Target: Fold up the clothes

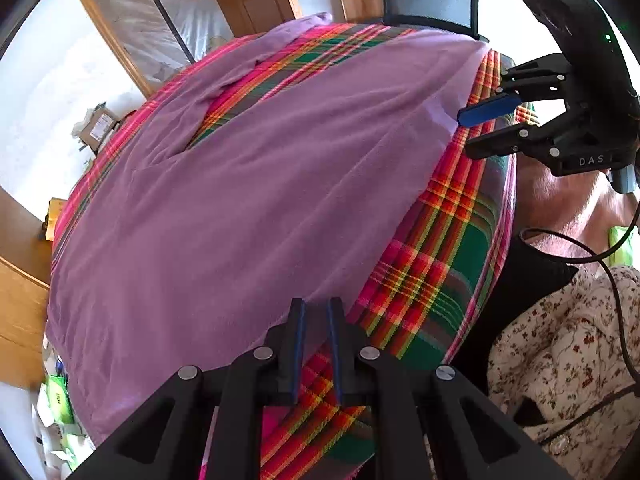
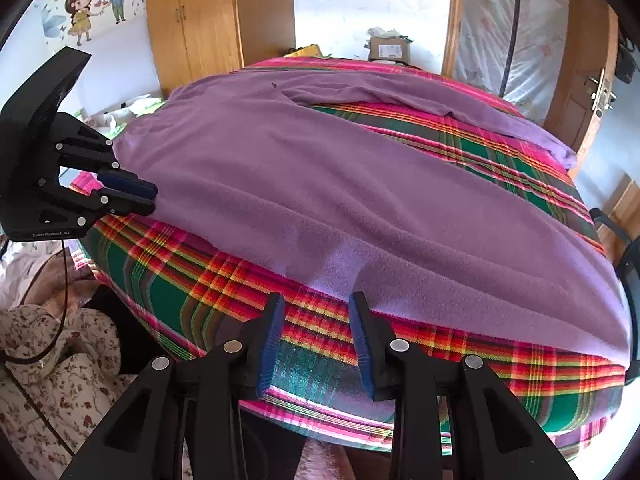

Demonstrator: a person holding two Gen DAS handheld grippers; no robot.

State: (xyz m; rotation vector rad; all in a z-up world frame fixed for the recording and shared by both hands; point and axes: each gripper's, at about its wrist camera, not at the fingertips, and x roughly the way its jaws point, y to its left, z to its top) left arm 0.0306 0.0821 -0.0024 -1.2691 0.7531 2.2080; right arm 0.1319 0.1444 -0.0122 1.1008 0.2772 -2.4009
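Plaid cloth (image 2: 168, 292) covers the table under a spread purple garment (image 2: 360, 200); left gripper (image 1: 316, 344) stands narrowly parted, right gripper (image 2: 316, 340) gapes wide, both empty.

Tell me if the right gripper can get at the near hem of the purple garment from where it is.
Probably yes. The right gripper is open just short of the purple garment's near hem, over bare plaid cloth, with nothing between. The left gripper is off at the far corner, out of its way.

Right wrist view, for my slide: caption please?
Open right gripper hovers by the purple fleece garment's hem on plaid cloth.
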